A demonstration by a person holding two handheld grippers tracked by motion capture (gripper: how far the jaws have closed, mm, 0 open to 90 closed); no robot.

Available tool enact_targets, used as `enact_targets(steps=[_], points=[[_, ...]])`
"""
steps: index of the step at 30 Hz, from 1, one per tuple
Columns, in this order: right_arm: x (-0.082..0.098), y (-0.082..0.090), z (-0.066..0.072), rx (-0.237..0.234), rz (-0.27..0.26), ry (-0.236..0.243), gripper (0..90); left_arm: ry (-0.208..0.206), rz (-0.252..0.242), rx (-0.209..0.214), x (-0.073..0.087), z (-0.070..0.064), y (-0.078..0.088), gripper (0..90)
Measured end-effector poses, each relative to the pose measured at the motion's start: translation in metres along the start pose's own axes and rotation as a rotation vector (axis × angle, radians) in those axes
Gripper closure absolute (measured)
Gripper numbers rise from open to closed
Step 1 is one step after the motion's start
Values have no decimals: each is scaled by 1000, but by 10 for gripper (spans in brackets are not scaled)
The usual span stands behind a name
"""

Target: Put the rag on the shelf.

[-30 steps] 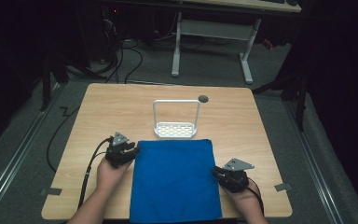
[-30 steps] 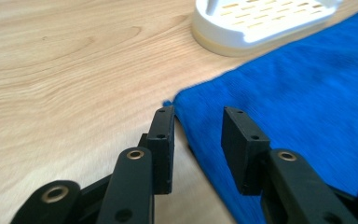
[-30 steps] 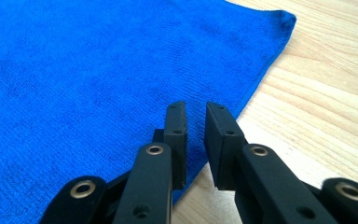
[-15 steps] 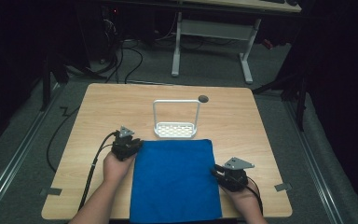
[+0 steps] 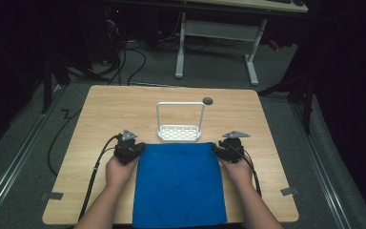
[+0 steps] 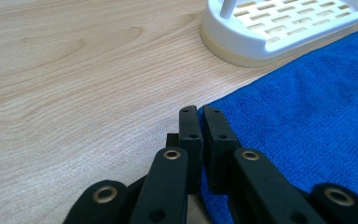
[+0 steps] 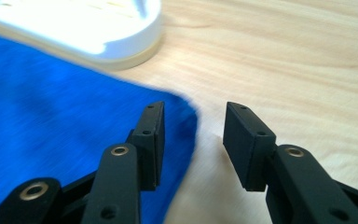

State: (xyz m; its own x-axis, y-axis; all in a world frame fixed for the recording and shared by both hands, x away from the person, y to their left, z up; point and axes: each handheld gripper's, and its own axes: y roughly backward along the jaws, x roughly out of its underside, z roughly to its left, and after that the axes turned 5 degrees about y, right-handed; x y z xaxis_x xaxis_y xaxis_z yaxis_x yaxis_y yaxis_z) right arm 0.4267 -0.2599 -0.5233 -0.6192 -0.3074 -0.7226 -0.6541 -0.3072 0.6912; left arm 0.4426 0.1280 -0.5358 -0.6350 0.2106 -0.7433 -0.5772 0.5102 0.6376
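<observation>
High view overhead; claw views close, sharing towel [image 5: 178,183] corners

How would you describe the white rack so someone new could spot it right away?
Look at the wooden table, then at the blue towel spread on its near half. Just past the towel's far edge stands the white rack, a slotted tray with a tall hoop handle.

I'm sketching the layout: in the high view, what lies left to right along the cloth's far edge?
Left gripper → blue cloth → right gripper.
</observation>
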Motion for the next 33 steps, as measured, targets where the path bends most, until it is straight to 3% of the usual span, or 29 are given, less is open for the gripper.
enact_targets(steps=[4,6,7,8,9,10,11,13,17,18,20,21,24,27,28,29,32,33], points=[[-2,-7,-2,-7,17,2,628,0,1,3,0,0,0,871],[-3,-9,-1,1,14,29,662,0,1,2,0,0,0,871],[-4,-9,1,-2,21,62,768,0,1,2,0,0,0,871],[-4,-9,1,-2,21,62,768,0,1,3,0,0,0,871],[-4,-8,6,-12,27,94,875,0,4,6,0,0,0,872],[-4,-8,6,-12,27,94,875,0,4,6,0,0,0,873],[-4,-8,12,5,26,127,890,-1,4,17,0,1,0,877],[-4,-5,16,-3,2,126,893,10,4,29,0,2,1,879],[-5,18,27,-15,-115,110,893,20,-107,72,7,1,19,882],[-4,24,30,-13,-142,116,893,13,-141,70,11,0,23,882],[-1,34,37,4,-190,136,893,-34,-143,37,11,-2,29,883],[0,38,40,9,-214,140,893,-42,-169,32,13,-4,34,883],[3,49,43,-9,-275,128,893,-21,-231,48,14,-8,47,883],[4,59,45,-2,-308,142,893,-42,-281,43,12,-15,57,883],[5,68,46,-1,-348,147,892,-55,-332,37,10,-21,67,883],[5,68,46,-1,-348,147,892,-55,-332,37,10,-21,67,883],[4,86,50,0,-415,151,893,-68,-429,29,6,-30,92,883],[4,89,50,-1,-433,157,893,-68,-429,29,6,-30,92,883]])
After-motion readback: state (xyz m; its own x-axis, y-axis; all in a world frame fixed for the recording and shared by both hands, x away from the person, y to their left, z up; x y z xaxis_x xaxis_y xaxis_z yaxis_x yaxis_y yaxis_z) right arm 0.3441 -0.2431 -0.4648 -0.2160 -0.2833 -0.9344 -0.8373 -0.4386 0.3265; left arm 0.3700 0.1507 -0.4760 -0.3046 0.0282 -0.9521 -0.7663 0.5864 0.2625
